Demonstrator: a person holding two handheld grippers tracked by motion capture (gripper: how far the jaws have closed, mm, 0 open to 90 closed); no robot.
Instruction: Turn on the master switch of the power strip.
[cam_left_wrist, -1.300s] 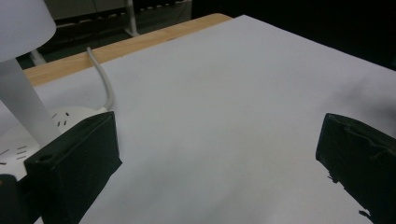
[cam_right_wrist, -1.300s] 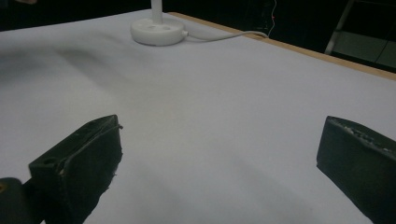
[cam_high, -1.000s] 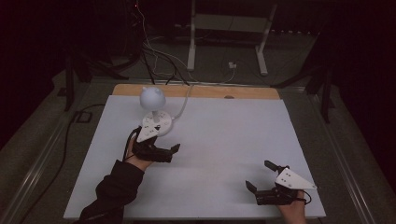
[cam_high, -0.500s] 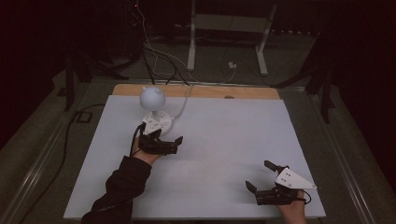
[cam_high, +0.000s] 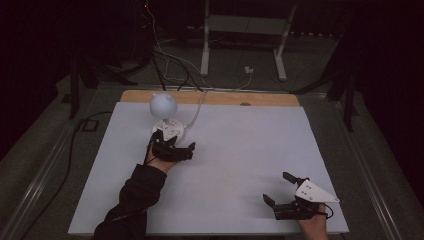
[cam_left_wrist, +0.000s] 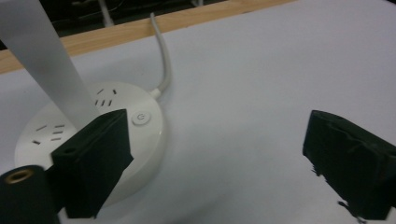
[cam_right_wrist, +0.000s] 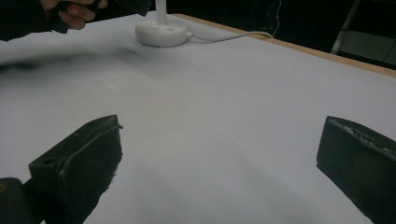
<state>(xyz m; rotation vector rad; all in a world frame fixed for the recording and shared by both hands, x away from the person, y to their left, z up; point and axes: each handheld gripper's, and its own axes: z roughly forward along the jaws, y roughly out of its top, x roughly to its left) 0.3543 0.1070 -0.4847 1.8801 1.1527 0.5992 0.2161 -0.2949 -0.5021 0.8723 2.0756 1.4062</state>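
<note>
A white desk lamp stands at the table's far left, with a round head, a flat stem and a round base. The base has a power button and a white cable. My left gripper sits just in front of the base, open; its jaws have just been closing a little. Bare tabletop lies between them, and one jaw is beside the base's rim. My right gripper rests open near the front right edge, holding nothing.
A white sheet covers the table, with a wooden strip along the far edge. The lamp cable runs off over that edge. Beyond it are cables and a metal stand on a dark floor.
My left hand has shifted slightly right and lower beside the lamp base, and its jaws look a little narrower. The right gripper has stayed in place.
</note>
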